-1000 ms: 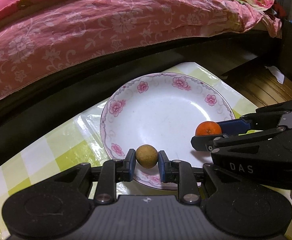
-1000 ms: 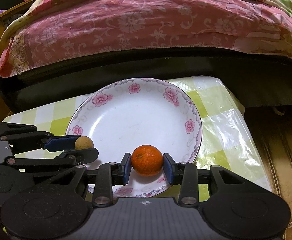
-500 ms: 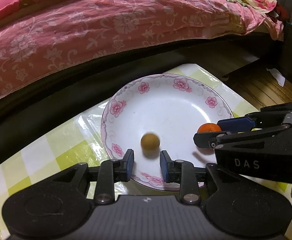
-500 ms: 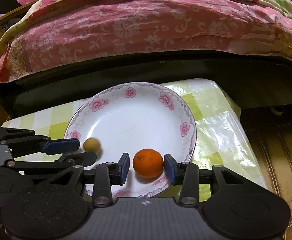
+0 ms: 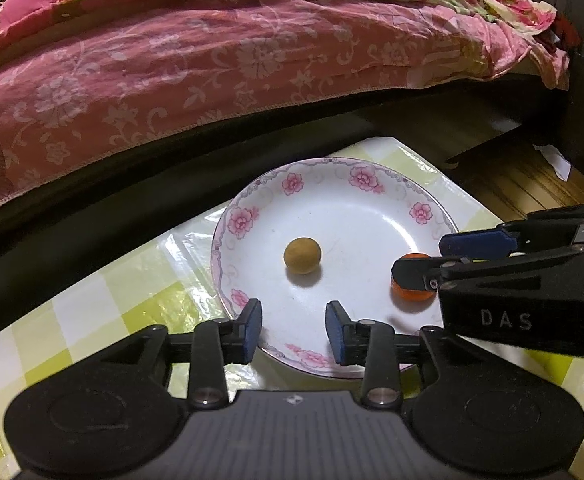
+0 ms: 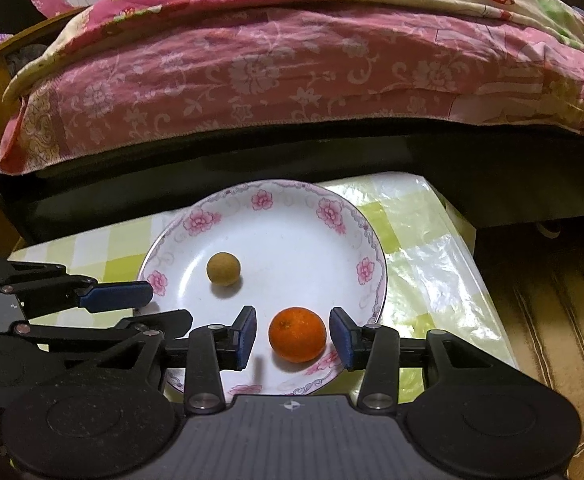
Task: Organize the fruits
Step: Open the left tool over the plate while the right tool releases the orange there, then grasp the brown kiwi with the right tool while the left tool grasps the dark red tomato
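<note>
A white plate with pink flowers (image 5: 371,216) (image 6: 292,240) sits on a green-checked table. A small brown round fruit (image 5: 302,255) (image 6: 223,268) lies free in the plate's middle. An orange (image 6: 297,334) (image 5: 411,294) rests on the plate near its front rim. My left gripper (image 5: 293,330) is open and empty, drawn back just short of the brown fruit. My right gripper (image 6: 293,330) is open, its pads either side of the orange with gaps, not touching it.
A bed with a pink floral cover (image 5: 212,60) (image 6: 292,80) and a dark frame runs behind the table. The table's right edge (image 6: 471,260) drops to a wooden floor (image 5: 531,184). The two grippers sit side by side over the plate's front.
Both grippers opened and let go: the brown fruit and the orange dropped onto the plate. Both grippers have pulled back a little.
</note>
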### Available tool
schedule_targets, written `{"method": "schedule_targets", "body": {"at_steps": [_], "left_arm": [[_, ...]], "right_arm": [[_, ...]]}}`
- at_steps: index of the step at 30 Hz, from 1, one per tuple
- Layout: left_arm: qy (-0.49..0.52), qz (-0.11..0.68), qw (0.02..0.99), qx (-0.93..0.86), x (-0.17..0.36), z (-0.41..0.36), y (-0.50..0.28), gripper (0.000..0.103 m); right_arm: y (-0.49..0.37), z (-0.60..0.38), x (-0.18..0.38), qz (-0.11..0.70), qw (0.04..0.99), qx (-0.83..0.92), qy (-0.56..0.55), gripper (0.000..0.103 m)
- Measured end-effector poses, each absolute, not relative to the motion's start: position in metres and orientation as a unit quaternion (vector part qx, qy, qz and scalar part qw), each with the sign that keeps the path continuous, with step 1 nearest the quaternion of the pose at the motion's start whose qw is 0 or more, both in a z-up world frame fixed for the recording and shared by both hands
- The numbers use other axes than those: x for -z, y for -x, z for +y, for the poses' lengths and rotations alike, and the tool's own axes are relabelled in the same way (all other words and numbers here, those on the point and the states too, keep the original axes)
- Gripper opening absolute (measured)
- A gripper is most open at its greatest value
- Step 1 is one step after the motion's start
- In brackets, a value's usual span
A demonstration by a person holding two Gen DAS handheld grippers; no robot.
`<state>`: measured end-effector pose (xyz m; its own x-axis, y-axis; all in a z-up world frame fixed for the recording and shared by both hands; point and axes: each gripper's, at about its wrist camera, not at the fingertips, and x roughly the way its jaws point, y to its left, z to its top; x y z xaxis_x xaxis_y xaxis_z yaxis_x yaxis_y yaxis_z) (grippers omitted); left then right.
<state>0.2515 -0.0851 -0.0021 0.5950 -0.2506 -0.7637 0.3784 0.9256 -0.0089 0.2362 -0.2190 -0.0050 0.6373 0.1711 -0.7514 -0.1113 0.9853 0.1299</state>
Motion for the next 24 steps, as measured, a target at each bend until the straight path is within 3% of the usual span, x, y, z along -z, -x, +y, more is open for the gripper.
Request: {"method": "schedule_targets", "body": {"at_steps": [4,24], "left_arm": [[-0.078,0.411,0.89,0.181,-0.002,-0.085,-0.245,0.05],[-0.082,0.409,0.889,0.187,-0.016,-0.071,-0.212,0.051]], "right_arm": [[-0.232,-0.219,-0.002,0.413,0.907,-0.08,-0.038,0.04],[-0.19,-0.219,-0.014,0.413,0.907,-0.083,-0.018,0.04]]}}
